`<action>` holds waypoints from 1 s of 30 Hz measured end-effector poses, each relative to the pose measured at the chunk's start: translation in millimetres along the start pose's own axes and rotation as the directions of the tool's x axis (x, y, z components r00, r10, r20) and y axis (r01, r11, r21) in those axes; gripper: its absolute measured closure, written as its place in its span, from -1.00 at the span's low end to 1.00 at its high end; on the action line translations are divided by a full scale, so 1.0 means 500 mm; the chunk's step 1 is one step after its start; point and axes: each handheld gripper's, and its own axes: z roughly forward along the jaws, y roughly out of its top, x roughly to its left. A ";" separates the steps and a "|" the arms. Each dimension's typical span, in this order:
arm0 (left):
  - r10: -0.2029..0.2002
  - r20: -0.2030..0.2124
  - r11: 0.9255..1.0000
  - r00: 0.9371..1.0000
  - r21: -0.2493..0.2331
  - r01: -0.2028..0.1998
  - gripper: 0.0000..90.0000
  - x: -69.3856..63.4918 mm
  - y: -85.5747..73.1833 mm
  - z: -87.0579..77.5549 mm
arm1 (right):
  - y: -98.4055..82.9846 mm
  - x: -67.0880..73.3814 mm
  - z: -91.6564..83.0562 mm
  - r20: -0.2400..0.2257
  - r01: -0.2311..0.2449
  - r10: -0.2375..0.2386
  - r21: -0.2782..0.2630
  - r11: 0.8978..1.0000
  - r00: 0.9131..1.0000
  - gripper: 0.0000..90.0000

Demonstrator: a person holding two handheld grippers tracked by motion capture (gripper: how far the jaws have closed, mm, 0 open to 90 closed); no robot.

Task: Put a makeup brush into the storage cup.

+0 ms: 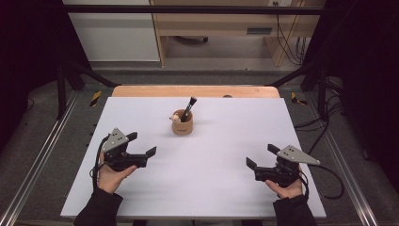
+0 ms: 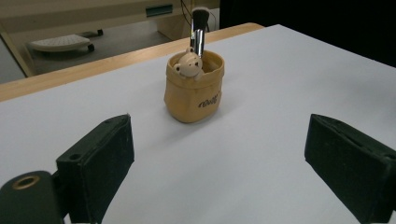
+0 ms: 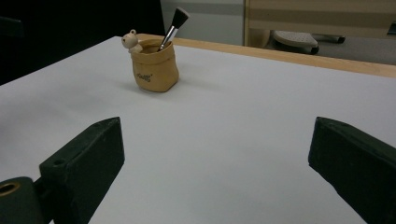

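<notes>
Both hand-held grippers, left [image 1: 142, 144] and right [image 1: 261, 156], gape apart; tan pot [image 1: 182, 125] holds brush [image 1: 188, 108].

I see the pot [image 1: 182, 125] at the table's [image 1: 226, 188] centre toward twelve o'clock, a brush [image 1: 188, 109] standing in it, my left gripper [image 1: 141, 148] at eight, right gripper [image 1: 259, 157] at four.
</notes>
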 end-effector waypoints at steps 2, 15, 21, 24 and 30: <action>0.000 -0.004 1.000 1.000 0.000 0.000 -0.84 0.001 -0.005 -0.003 | 0.000 0.000 0.000 0.003 0.000 0.000 0.000 1.000 1.000 -0.90; -0.033 -0.017 0.999 0.999 -0.026 0.033 -0.85 0.014 -0.042 -0.045 | -0.002 -0.001 0.000 0.008 -0.001 0.001 0.000 1.000 1.000 -0.90; -0.060 -0.030 0.997 0.998 -0.048 0.059 -0.84 0.027 -0.062 -0.067 | -0.003 -0.004 -0.001 0.010 -0.002 0.002 0.001 1.000 1.000 -0.90; -0.047 -0.039 0.999 0.998 -0.030 0.046 -0.85 0.030 -0.068 -0.072 | -0.005 -0.006 -0.002 0.015 -0.008 0.008 0.003 1.000 1.000 -0.90; -0.067 -0.044 0.997 0.997 -0.029 0.066 -0.85 0.035 -0.080 -0.080 | -0.007 -0.007 0.000 0.014 -0.010 0.010 0.008 1.000 1.000 -0.90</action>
